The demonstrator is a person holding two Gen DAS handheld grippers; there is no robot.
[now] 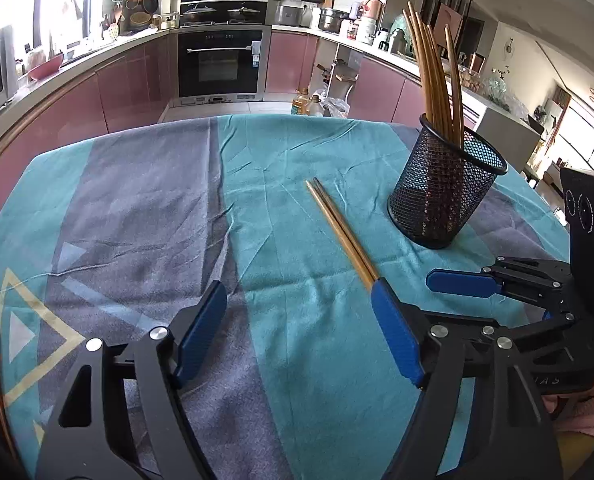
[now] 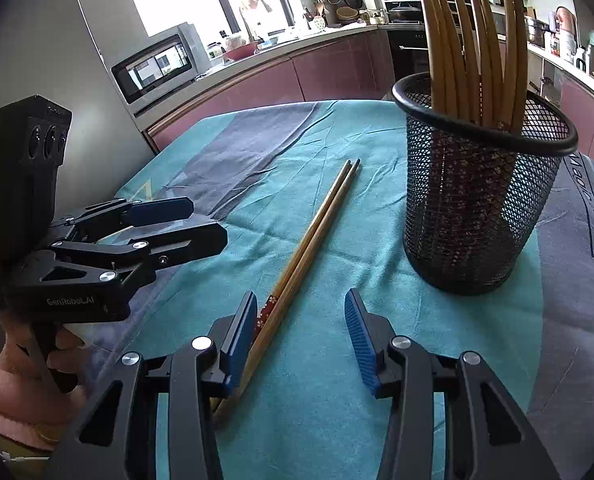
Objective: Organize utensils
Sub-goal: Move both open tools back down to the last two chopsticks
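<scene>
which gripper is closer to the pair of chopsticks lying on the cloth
Right. The right gripper is open astride the chopsticks, one pad beside their patterned end. The left gripper is open just to their left.

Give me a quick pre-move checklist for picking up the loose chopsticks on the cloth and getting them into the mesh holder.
1. Loose chopsticks lie together flat on the tablecloth: ok.
2. Right gripper open, nothing pinched: ok.
3. Chopsticks centred between the right gripper's fingers: not ok; they run beside the left finger, partly under it.
4. Left gripper open and empty: ok.
5. Mesh holder upright, standing apart from the loose pair: ok.
6. Room in the holder for two more: cannot tell; the standing chopsticks crowd the far side of its mouth.
</scene>
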